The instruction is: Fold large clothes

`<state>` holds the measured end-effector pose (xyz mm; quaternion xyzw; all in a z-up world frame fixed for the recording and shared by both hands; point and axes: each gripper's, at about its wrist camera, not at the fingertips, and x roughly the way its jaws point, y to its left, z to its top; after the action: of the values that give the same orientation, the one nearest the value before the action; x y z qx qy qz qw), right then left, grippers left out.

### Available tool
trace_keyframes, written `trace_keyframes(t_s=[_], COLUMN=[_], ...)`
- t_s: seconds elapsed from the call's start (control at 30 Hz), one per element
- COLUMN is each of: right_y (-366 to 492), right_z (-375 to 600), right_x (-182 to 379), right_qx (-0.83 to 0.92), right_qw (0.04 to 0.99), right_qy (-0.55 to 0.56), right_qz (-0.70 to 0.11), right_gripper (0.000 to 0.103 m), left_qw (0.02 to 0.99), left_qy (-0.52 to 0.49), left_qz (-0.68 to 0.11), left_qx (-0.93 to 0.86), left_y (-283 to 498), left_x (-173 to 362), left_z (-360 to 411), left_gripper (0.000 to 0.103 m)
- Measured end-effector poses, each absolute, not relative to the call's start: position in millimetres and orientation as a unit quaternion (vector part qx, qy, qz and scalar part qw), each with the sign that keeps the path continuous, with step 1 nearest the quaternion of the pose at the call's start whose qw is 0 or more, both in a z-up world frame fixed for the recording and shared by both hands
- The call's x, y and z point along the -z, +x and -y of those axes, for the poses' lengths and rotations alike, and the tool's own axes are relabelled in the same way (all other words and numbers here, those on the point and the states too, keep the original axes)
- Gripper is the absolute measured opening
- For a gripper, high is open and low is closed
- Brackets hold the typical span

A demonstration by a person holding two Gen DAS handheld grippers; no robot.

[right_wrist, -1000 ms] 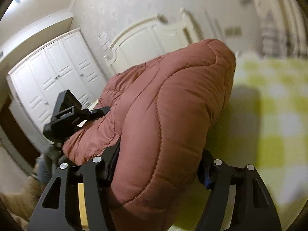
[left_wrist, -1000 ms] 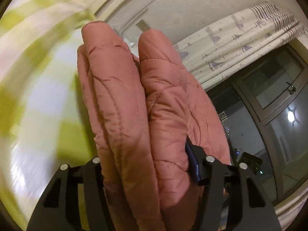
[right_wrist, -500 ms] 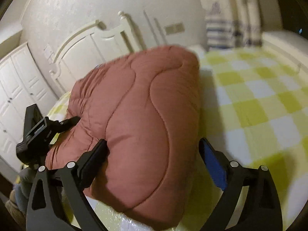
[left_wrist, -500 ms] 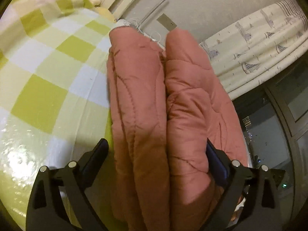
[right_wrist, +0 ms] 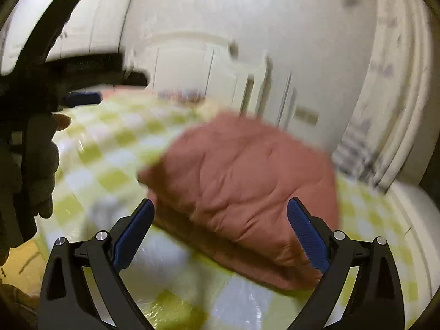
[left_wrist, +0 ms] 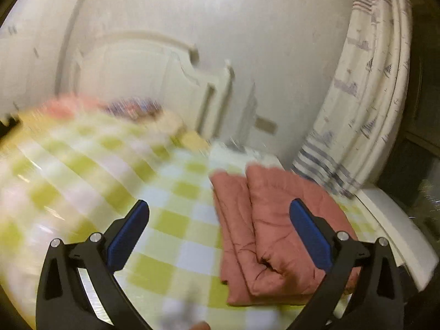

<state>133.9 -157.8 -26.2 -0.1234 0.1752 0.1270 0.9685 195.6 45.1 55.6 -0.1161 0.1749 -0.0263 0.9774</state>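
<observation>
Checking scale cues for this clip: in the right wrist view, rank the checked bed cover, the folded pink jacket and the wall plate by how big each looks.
1. checked bed cover, spanning most of the frame's width.
2. folded pink jacket, lying on it, filling the middle.
3. wall plate, a small blurred rectangle.
The plate is farther from the camera, so its true size stays unsure.

Ahead-left of the left gripper (left_wrist: 217, 214) the checked bedspread (left_wrist: 110, 181) lay bare, open room to pass; ahead-right the folded pink jacket (left_wrist: 275, 220) blocked the way, partly behind its right finger, nothing betw. the jaws; the right gripper (right_wrist: 220, 214) had the jacket (right_wrist: 247, 176) bulking straight ahead, pads clear of it; to its left the person's hand (right_wrist: 41, 165) w/ the other tool stood in the way; headboard (left_wrist: 154, 68) and curtain (left_wrist: 371, 96) closed off the far side.
</observation>
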Motion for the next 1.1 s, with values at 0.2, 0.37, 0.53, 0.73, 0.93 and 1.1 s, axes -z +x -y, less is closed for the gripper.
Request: trace_keyframes(t_s=[0.2, 0.37, 0.53, 0.73, 0.93, 1.1], right_y=[77.0, 60.3, 59.0, 60.9, 57.7, 57.8], right_z=[223.8, 247.0, 242.8, 230.6, 230.6, 230.0], right_x=[-37.3, -32.6, -0.5, 16.4, 15.5, 14.9], right_qx=[-0.076, -0.027, -0.006, -0.011, -0.010, -0.011], right_qw=[0.994, 0.994, 0.990, 0.988, 0.989, 0.989], right_qy=[-0.018, 0.036, 0.043, 0.035, 0.036, 0.036], right_qz=[-0.081, -0.101, -0.137, -0.152, -0.144, -0.145], right_gripper=[0.098, 0.098, 0.098, 0.098, 0.098, 0.098], left_qw=[0.995, 0.996, 0.987, 0.983, 0.982, 0.981], left_qy=[-0.087, -0.064, -0.013, 0.026, 0.023, 0.021], left_qz=[-0.009, -0.061, -0.156, -0.181, -0.189, -0.192], left_qx=[-0.048, -0.018, -0.018, -0.002, 0.001, 0.003], left_y=[94.1, 79.2, 91.5, 94.9, 101.3, 102.1], left_x=[-109.7, -98.8, -59.2, -39.4, -30.5, -29.5], left_z=[-31.4, -3.3, 26.1, 43.5, 44.1, 42.6], left_gripper=[0.101, 0.101, 0.101, 0.101, 0.101, 0.101])
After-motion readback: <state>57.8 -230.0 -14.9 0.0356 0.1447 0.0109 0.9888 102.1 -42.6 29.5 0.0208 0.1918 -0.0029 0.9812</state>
